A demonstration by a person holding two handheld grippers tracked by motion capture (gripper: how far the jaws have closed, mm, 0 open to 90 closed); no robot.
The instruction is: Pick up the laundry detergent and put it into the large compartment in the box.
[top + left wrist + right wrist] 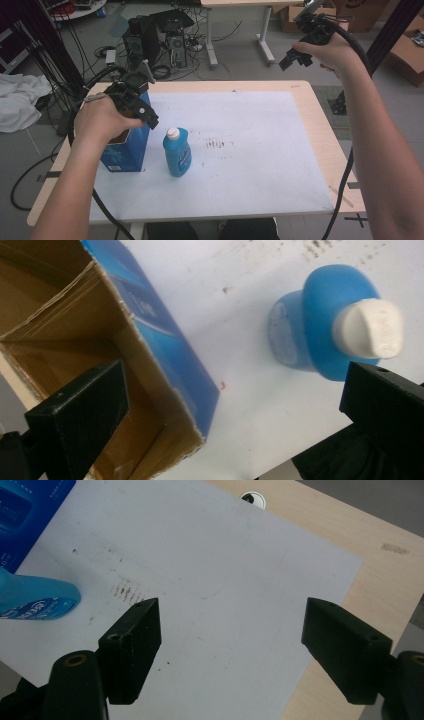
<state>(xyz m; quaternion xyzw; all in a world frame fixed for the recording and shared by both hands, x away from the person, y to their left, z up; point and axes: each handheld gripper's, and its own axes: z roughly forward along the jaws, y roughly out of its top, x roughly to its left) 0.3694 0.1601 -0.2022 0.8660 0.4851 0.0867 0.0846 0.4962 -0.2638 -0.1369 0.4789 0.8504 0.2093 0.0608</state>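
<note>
Illegibly labelled bottle (177, 152) (blue) beside box (123, 150).

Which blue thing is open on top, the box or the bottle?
The blue cardboard box: its top flaps stand open, showing brown inside. The blue bottle wears a white cap.

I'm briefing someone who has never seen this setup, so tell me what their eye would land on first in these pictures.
First the blue bottle with its white cap, standing upright on the white sheet left of the table's middle. Just left of it stands an open blue box, brown cardboard inside. The left gripper hangs open above box and bottle, while the right gripper is held high beyond the table's far right corner, also open.
</note>
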